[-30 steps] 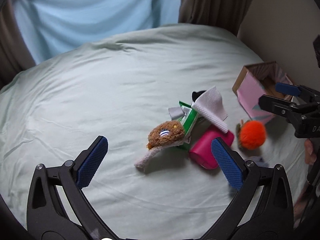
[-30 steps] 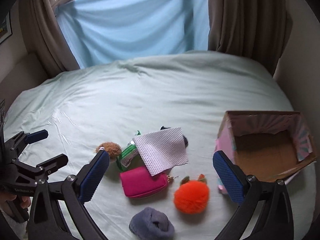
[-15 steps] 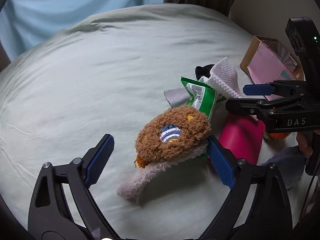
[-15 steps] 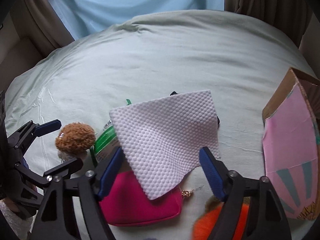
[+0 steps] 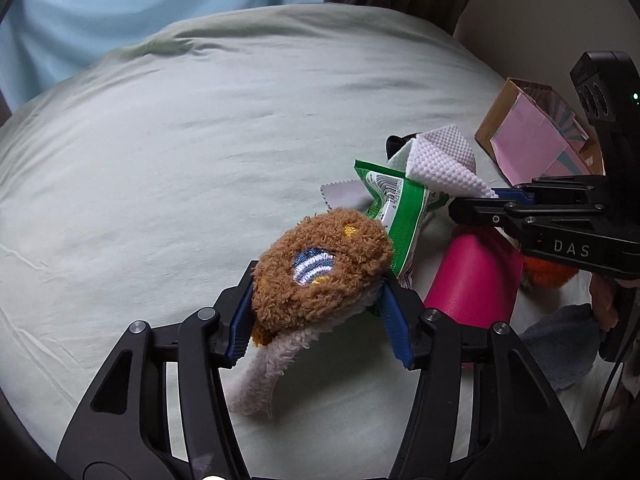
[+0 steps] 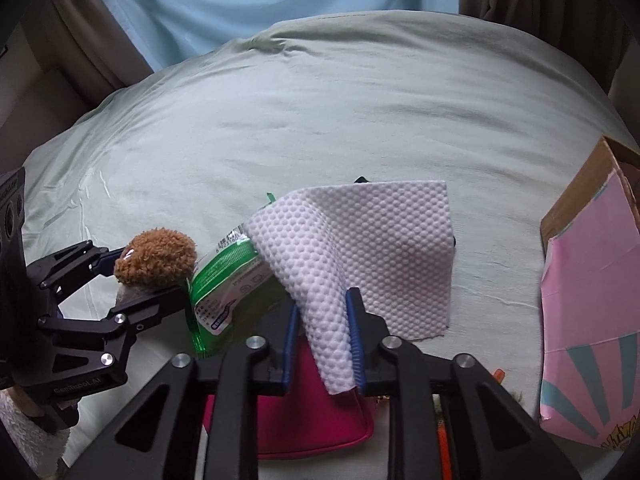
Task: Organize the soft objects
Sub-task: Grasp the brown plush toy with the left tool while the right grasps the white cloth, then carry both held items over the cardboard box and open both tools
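Left wrist view: the left tool [image 5: 318,312] squeezes the brown fluffy toy [image 5: 320,276] at 6 o'clock on the bed [image 5: 180,160]. It looks light and squishy.

Right wrist view: the right tool [image 6: 322,340] pinches the floppy white cloth [image 6: 360,248] at its 6 o'clock corner.

The left claw [image 5: 318,316] is clamped on the plush [image 5: 320,272]; the right claw [image 6: 322,344] pinches the cloth [image 6: 360,264], both low and side by side.
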{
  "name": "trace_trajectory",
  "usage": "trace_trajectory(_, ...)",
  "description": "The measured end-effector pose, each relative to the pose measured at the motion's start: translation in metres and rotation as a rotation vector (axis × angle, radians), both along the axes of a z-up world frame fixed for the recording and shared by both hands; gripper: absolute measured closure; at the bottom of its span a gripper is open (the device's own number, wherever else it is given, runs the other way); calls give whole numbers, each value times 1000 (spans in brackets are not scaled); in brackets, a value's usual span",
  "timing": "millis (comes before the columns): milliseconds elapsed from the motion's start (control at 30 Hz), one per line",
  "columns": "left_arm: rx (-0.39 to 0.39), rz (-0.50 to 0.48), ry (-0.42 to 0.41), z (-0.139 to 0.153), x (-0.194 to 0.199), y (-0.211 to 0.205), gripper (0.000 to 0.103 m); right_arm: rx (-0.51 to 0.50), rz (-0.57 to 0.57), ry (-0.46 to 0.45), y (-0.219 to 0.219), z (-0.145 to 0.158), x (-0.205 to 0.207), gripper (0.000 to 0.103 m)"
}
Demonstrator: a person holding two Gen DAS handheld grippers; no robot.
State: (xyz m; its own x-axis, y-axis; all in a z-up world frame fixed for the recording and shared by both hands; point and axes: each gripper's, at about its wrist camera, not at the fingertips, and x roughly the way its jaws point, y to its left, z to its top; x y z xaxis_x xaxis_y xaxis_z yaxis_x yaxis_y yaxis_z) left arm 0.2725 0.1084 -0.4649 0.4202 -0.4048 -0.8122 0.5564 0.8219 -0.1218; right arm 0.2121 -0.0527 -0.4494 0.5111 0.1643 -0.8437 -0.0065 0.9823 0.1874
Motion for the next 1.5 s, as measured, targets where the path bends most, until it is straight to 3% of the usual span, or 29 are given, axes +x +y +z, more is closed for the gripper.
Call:
trace_trajectory(367,-13,60,-18,42,-9,12,51,-4,-10,-62,-1,42,-17,92)
trace_trajectory(767,-20,130,-114,157,-43,-7,51,23,-37,-147,-22,147,-62,92)
trace_trajectory(967,-26,158,-153,219,-65,-40,51,40,-55,-183,-51,201,-91,92)
trace_trajectory(1167,-49,197,-167,260,-87,-89,51,40,-67,-218,-97,249,-115,92)
trace_trajectory(1333,-64,227,-169,274,-108,-140,51,28,-85,-232,-151,275,-134,92)
trace_trajectory(1500,-65,247,-136,271,-118,-202,51,4,-84,-216,-203,283,-147,92)
